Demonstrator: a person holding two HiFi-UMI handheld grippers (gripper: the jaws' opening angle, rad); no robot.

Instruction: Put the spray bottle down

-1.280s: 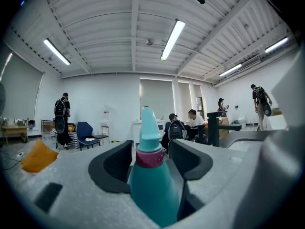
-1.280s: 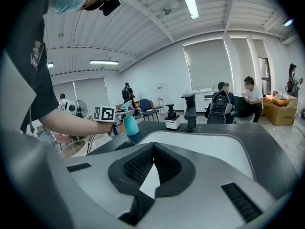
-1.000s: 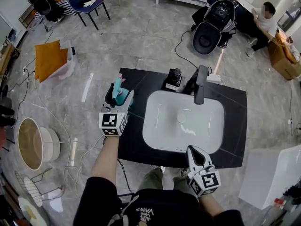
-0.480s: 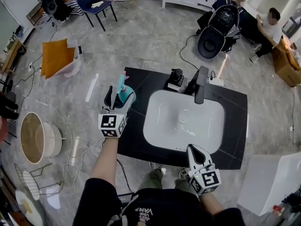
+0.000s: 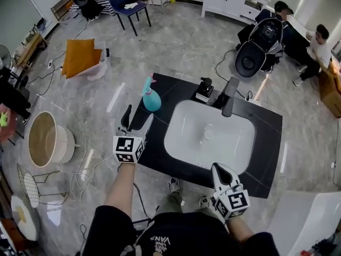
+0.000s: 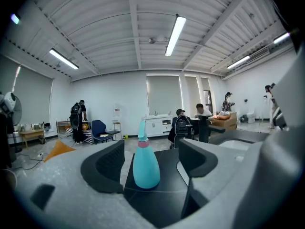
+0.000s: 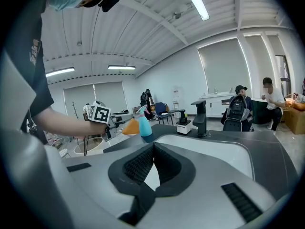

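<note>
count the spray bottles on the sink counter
1. The spray bottle stands upright on the counter's left side, clear of the open left gripper. No other shows.

— Bright, evenly lit?
— Yes: lit from ceiling strip lights, with pale streaks of glare across the glossy floor. Hardly shadowed.
— Sharp?
— Soft on the near fingers; bent hard by fisheye, blackened toward the corners in both gripper views.

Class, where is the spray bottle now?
In the head view the spray bottle stands upright on the left end of the black counter, beside the white basin, just ahead of the open left gripper.
</note>
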